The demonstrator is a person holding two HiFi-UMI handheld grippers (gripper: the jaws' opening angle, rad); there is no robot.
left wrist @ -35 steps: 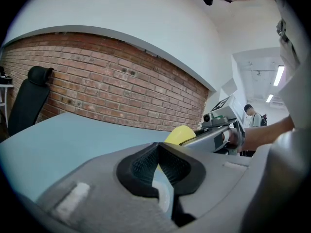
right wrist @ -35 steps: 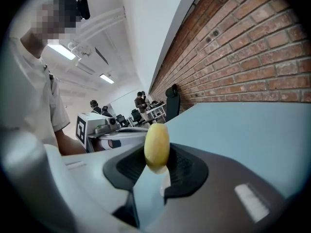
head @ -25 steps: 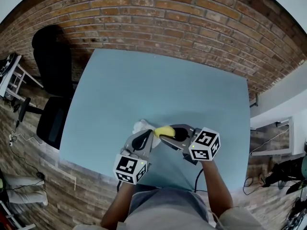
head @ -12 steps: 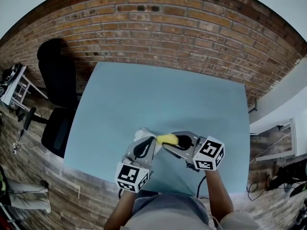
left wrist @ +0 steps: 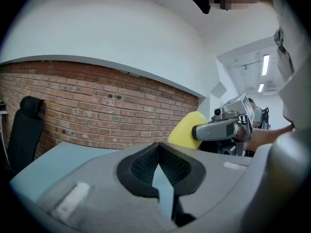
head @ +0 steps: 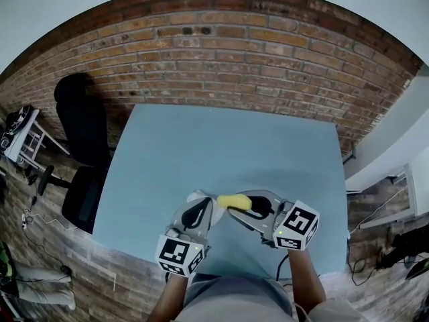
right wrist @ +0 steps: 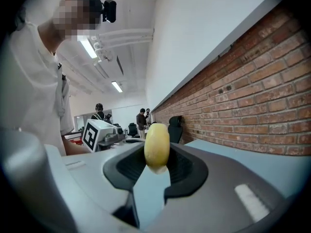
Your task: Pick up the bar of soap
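The bar of soap is yellow and oval, and my right gripper is shut on it and holds it above the light blue table. In the right gripper view the soap stands on edge, pinched between the tips of the right gripper. My left gripper hangs just left of it, its tips together with nothing between them. The left gripper view shows the left gripper closed, with the soap to its upper right. A small white thing lies by the left gripper's tips.
A brick wall runs behind the table. A black office chair stands at the table's left side. People stand far off in the room. A white desk is at the far left.
Both grippers have risen above the table, the soap still pinched in the right one. The right gripper has rolled a little. The jaws look the same.
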